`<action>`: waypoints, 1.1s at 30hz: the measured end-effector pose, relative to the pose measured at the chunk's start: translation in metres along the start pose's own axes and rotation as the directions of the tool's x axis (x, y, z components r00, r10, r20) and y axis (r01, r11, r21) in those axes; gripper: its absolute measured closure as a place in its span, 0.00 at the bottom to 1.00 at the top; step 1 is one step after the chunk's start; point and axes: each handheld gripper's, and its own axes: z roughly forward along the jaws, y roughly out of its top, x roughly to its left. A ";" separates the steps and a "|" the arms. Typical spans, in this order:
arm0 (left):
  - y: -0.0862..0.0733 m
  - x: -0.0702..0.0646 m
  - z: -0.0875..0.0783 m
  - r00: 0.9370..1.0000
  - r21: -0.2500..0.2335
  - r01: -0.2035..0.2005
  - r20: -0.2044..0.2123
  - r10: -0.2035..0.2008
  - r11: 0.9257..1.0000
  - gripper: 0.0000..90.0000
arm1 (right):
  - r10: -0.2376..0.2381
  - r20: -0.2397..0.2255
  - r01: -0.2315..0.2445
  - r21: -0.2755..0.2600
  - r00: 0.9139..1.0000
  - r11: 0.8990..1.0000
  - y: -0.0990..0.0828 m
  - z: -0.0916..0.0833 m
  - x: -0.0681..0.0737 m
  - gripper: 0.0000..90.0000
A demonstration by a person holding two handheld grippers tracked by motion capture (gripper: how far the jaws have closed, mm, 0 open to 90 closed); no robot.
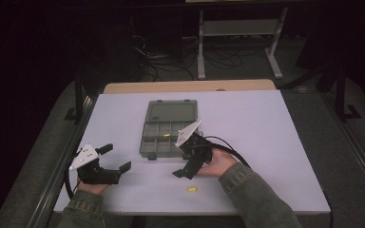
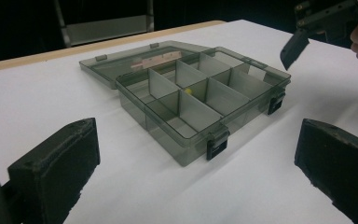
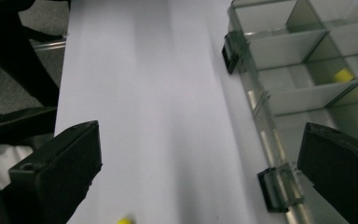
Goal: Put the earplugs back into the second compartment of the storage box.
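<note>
A dark room with cables and a metal frame on the floor is seen behind a white counter [image 1: 266, 142]. On the counter, a translucent grey compartment box [image 1: 168, 133] is laid open, its lid [image 1: 172, 111] folded flat on the far side and its black latches [image 2: 216, 144] turned toward the person. A small yellow piece [image 3: 342, 75] is seen inside one of the middle compartments of the box. A second small yellow piece [image 1: 192, 189] is found on the bare counter, near the front edge and well apart from the box. The right gripper [image 1: 191, 164] is held just in front of the box's near right corner, above the counter and near the loose yellow piece; its jaws are spread wide with nothing between them, as is shown in the right gripper view, where the counter and the box's front wall are seen between them. The left gripper [image 1: 116, 159] is held at the left side of the counter, pointed toward the box and well apart from it; its jaws are likewise spread apart and nothing is gripped.
</note>
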 end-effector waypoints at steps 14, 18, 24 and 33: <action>0.000 0.000 0.001 1.000 0.003 -0.002 0.000 0.002 1.000 0.00 | -0.018 -0.016 0.019 0.038 1.000 0.999 -0.028 -0.005 0.014 0.00; 0.000 0.000 0.001 1.000 0.003 -0.001 0.001 0.001 1.000 0.00 | -0.024 -0.016 0.024 0.055 1.000 0.998 -0.033 -0.006 0.018 0.00; 0.000 0.000 0.001 1.000 0.004 -0.002 0.002 0.002 1.000 0.00 | -0.026 -0.009 0.027 0.097 1.000 0.995 -0.042 -0.001 0.020 0.00; 0.000 0.000 0.001 1.000 0.002 -0.002 0.000 0.002 1.000 0.00 | -0.056 -0.041 0.061 0.137 0.998 0.989 -0.049 0.006 0.027 0.17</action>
